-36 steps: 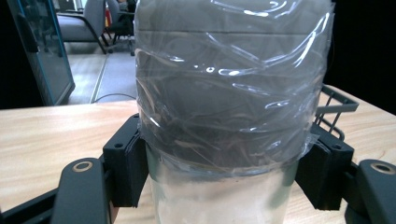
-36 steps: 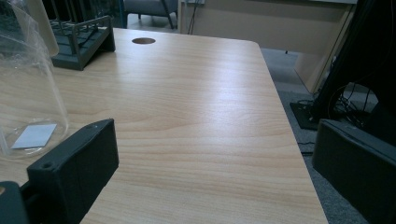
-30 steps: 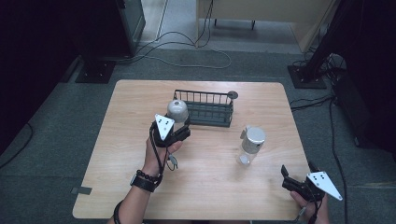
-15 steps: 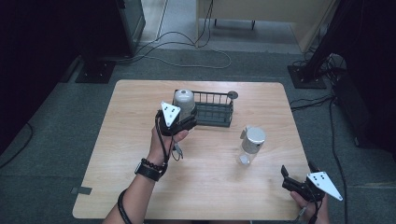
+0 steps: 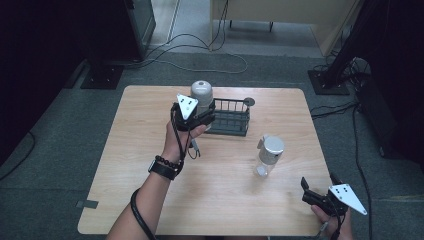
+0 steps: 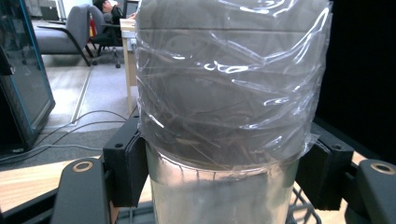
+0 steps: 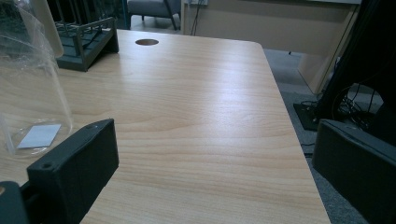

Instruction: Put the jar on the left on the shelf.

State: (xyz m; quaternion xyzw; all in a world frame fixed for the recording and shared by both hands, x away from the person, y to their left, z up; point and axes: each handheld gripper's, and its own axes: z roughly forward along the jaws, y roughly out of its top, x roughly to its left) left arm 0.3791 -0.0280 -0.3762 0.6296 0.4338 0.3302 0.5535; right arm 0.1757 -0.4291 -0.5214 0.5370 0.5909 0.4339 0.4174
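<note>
A clear jar (image 5: 201, 93) with a grey cap and a wrap of clear film hangs in the air at the left end of the black wire basket (image 5: 231, 118). My left gripper (image 5: 202, 118) is shut on it. In the left gripper view the two black pads (image 6: 128, 168) press on the jar (image 6: 224, 93) just below the film-wrapped cap. A second clear jar (image 5: 267, 155) with a grey cap stands on the table right of centre. My right gripper (image 5: 318, 181) rests near the table's front right corner, jaws open with nothing between them (image 7: 212, 158).
The wooden table (image 5: 125, 165) has a round cable hole (image 5: 249, 102) behind the basket. In the right gripper view the standing jar (image 7: 28, 93) is at the left and the basket (image 7: 86, 39) beyond it. Cables and dark stands lie on the floor past the table's far edge.
My left gripper has carried the jar up and farther back, along the basket's left end. The right gripper and the standing jar have stayed put.
</note>
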